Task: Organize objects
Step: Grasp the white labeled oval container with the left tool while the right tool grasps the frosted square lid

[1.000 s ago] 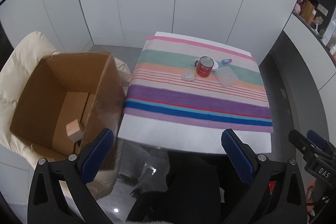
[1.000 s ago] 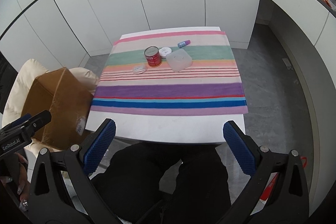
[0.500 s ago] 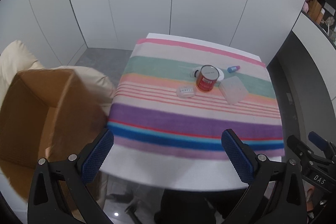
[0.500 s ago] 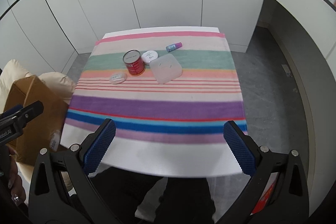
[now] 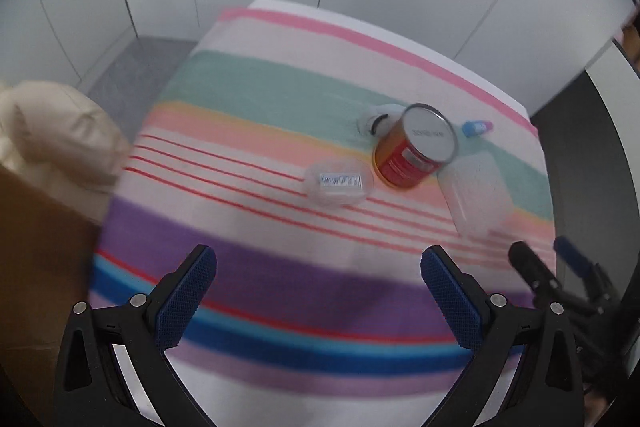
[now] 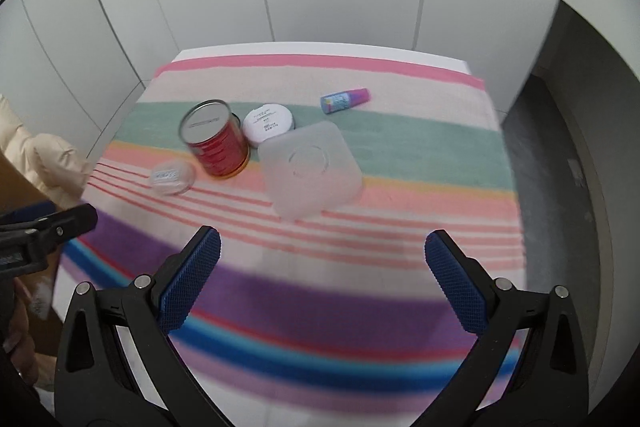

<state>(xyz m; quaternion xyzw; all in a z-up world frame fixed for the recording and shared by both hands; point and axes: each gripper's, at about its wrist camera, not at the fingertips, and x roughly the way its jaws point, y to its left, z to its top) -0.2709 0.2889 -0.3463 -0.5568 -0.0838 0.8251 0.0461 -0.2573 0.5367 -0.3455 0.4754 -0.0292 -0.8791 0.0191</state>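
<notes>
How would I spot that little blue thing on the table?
Find the striped cloth, then the red can on it. Beyond the square translucent lid, alone near the pink stripe, lies the small blue bottle, the only item on its side, pink-capped.

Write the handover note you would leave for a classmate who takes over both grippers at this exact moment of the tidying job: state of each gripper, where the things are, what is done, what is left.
Left gripper: open, holding nothing, above the near purple stripe.
Right gripper: open, holding nothing, also over the near stripes.
On the striped cloth: red can upright, small clear oval case to its left, white round tin behind it, frosted square lid to its right, small blue-and-pink bottle lying down at the far side.
Cardboard box stands off the table's left edge.
Done: nothing on the cloth is gripped.
Left: all five items.
</notes>
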